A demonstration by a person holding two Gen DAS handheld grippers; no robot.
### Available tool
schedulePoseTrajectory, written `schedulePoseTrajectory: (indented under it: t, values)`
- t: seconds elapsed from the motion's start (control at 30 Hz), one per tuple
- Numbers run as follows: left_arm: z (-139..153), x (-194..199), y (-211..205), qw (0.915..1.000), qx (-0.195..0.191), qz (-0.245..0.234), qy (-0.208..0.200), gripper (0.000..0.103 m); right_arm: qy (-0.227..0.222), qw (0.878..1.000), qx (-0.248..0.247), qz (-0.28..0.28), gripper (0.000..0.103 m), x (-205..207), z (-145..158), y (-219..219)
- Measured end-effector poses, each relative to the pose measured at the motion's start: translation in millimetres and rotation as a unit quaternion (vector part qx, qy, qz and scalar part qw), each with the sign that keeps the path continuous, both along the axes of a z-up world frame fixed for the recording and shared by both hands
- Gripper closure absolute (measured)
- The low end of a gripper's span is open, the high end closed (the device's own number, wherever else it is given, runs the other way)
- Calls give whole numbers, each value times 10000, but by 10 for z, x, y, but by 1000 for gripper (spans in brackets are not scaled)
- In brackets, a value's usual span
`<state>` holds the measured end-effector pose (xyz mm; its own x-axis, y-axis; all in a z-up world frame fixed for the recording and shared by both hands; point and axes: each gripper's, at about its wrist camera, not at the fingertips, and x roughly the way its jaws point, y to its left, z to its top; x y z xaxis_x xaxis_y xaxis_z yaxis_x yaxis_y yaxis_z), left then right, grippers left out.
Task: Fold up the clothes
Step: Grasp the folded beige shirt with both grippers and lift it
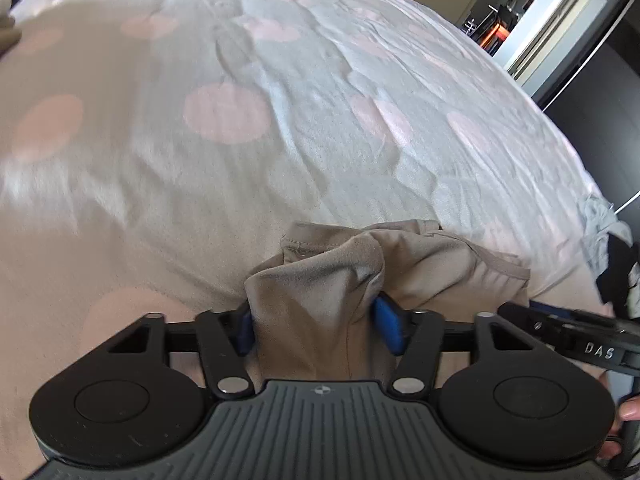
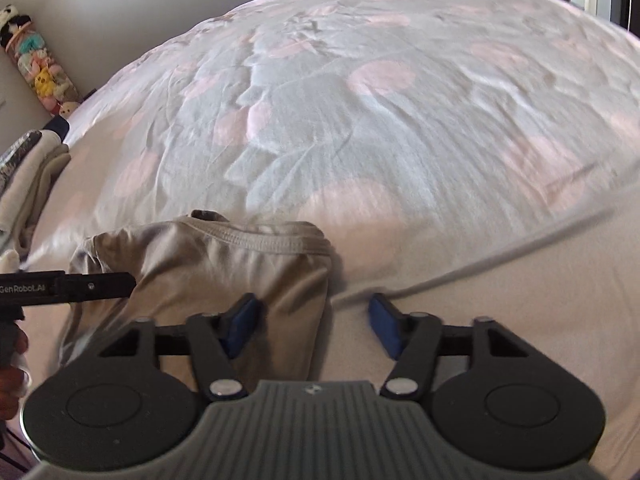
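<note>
A beige garment lies bunched on the bed near me, and its ribbed neckline shows in the right wrist view. My left gripper is shut on a raised fold of it, with cloth filling the gap between the blue pads. My right gripper stands open over the garment's right edge. Its left pad rests against the cloth and its right pad is over bare bedding. Each gripper's black finger shows in the other's view: the right one and the left one.
The bed cover is pale grey with pink dots and wrinkled. Folded light clothes are stacked at the bed's left edge, with plush toys by the wall. Loose grey and dark clothes lie at the right edge. A doorway opens beyond.
</note>
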<state>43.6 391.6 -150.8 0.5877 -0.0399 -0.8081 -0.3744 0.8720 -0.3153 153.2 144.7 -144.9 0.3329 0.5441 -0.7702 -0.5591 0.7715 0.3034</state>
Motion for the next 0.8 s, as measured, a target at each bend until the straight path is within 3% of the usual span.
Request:
schedulePoseTrajectory:
  t: [0.07, 0.1, 0.13, 0.3, 0.5, 0.8]
  values:
    - [13, -25, -46, 10000, 56, -10, -71, 79, 52, 9999, 97, 12, 81, -16, 5, -3]
    - [18, -46, -58, 9999, 21, 1, -124, 82, 129, 9998, 178, -16, 92, -24, 7, -11]
    - [29, -67, -64, 9998, -5, 40, -173, 87, 189, 9995, 243, -57, 94, -34, 12, -19]
    - [245, -200, -140, 9987, 94, 150, -487, 91, -49, 9983, 533, -223, 97, -176, 244, -76]
    - [741, -512, -205, 9937, 266, 301, -1049, 92, -598, 9939, 925, -98, 97, -483, 737, -163]
    - [1569, -1266, -258, 9735, 818, 680, -2023, 92, -1614, 9741, 1538, 371, 98, -1114, 1533, -134]
